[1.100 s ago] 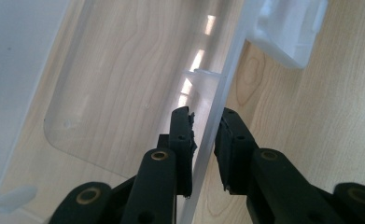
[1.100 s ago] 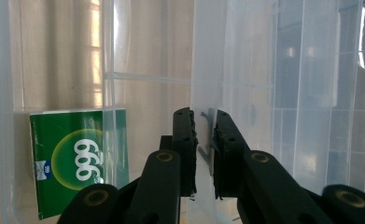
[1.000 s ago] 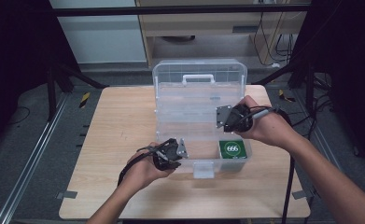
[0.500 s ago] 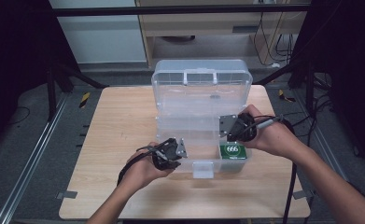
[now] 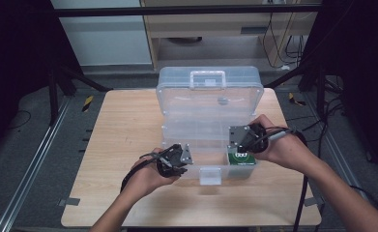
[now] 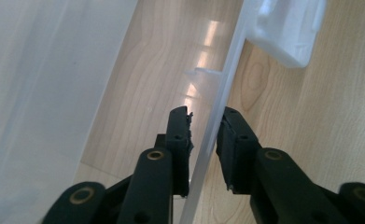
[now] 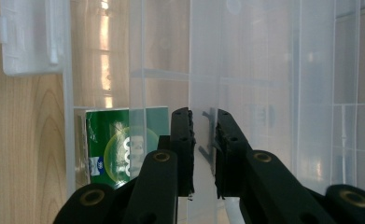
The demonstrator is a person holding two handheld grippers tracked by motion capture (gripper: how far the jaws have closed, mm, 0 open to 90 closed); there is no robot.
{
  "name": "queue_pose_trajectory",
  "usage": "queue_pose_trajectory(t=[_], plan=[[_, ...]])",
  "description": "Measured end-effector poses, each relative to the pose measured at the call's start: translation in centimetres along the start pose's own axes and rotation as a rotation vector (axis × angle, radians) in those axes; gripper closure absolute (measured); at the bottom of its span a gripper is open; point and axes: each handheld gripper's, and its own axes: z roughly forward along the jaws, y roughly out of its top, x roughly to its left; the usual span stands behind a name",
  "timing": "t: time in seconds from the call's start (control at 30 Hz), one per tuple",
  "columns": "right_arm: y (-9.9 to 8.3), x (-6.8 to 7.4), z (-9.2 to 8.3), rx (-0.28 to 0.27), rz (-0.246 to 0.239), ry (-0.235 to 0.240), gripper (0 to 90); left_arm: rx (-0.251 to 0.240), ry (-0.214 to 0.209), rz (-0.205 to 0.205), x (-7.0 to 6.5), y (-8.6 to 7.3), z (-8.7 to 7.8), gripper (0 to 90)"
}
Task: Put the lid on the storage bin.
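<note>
A clear plastic storage box (image 5: 210,96) stands open on the wooden table (image 5: 123,125), its lid upright at the back. A green packet (image 5: 242,157) (image 7: 119,144) lies in the front right compartment. My left gripper (image 5: 187,162) (image 6: 207,116) straddles the box's thin front wall (image 6: 217,121). Its jaws have just been opening, and a gap shows beside one pad. My right gripper (image 5: 232,144) (image 7: 203,116) is shut on the edge of a clear inner tray (image 7: 245,93), just above the green packet.
The box's white front latch (image 5: 210,175) (image 6: 287,28) hangs over the table near my left gripper. Bare wood lies on both sides of the box. Black frame bars and cables surround the table, with a cabinet behind.
The right hand has come down and toward the front of the box with the clear tray. The left hand has stayed at the front wall.
</note>
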Motion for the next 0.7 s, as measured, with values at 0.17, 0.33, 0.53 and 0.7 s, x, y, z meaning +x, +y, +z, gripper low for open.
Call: queue_pose_trajectory(t=[0.17, 0.33, 0.53, 0.7], plan=[[-0.2, 0.1, 0.0, -0.007, 0.004, 0.001, 79.4, -0.125, -0.063, -0.055, 0.0, -0.8, -1.9, 59.9], [-0.2, 0.2, 0.0, -0.011, 0.005, -0.002, 78.9, -0.275, -0.076, -0.129, 0.1, -1.4, -5.2, 52.7], [-0.1, 0.3, 0.2, -0.014, 0.011, -0.005, 78.1, -0.348, -0.082, -0.158, 1.7, -1.7, -8.7, 56.2], [-0.1, 0.5, 0.2, -0.009, 0.005, -0.012, 76.3, -0.362, -0.026, -0.287, 4.8, -2.6, -10.8, 66.4]])
